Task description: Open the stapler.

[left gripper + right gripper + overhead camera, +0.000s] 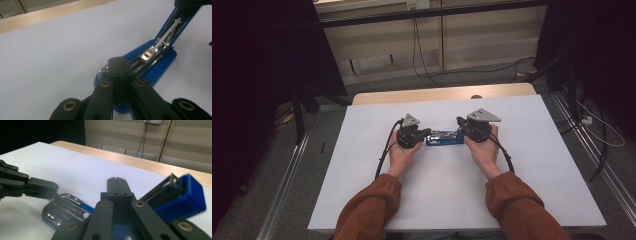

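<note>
Lab: black curtains [262, 60], floor rails [287, 185], loose cables [422, 55].

Rust-orange sleeves [371, 207] with gathered cuffs cover both forearms. Each black claw, left [426, 132] and right [459, 121], carries a grey three-cornered plate, brass-ringed pivots and a trailing black cable.

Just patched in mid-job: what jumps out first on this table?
A blue stapler lies mid-table on the white table top, swung open so its metal staple channel shows. The left gripper and right gripper, both shut, meet it from either end; the left presses on its rear end.
</note>
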`<state>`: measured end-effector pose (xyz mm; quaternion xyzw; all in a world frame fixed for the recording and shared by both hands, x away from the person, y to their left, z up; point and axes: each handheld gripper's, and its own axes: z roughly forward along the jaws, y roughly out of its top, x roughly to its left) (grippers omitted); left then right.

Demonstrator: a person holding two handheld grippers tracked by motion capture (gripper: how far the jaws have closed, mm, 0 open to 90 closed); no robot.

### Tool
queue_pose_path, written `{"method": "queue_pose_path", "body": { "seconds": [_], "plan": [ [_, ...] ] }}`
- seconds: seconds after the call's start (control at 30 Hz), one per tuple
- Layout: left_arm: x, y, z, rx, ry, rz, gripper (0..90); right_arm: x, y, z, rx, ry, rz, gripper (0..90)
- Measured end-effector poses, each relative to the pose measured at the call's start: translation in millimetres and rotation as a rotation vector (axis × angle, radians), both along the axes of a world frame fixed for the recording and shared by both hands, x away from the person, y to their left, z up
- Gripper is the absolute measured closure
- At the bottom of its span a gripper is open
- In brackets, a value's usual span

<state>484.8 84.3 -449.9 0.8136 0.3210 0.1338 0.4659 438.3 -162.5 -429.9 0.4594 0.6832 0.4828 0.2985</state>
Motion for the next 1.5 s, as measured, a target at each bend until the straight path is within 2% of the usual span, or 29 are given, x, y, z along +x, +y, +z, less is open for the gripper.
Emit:
{"method": "queue_pose_path", "body": {
  "seconds": [0.73, 0.8, 1.0, 1.33, 1.5],
  "plan": [
    [-1.5, -0.7, -0.7, -0.010, 0.001, 0.015, 90.0, -4.7, -25.8, 0.3, -0.037, 0.016, -0.026, 90.0],
    [-1.7, -0.7, -0.3, -0.001, -0.004, 0.012, 90.0, -5.0, -27.5, 0.3, -0.039, 0.016, -0.028, 90.0],
    [-2.0, -0.8, -0.3, 0.005, -0.011, 0.010, 90.0, -6.9, -33.1, -1.7, -0.050, 0.028, -0.024, 90.0],
    [-1.6, -0.5, -0.7, -0.003, -0.008, 0.010, 90.0, -10.0, -40.3, -0.2, -0.097, 0.037, -0.004, 90.0],
    [-1.7, -0.6, -0.3, 0.002, -0.007, 0.011, 90.0, -10.4, -45.2, -3.9, -0.081, 0.046, 0.013, 90.0]
  ]
}}
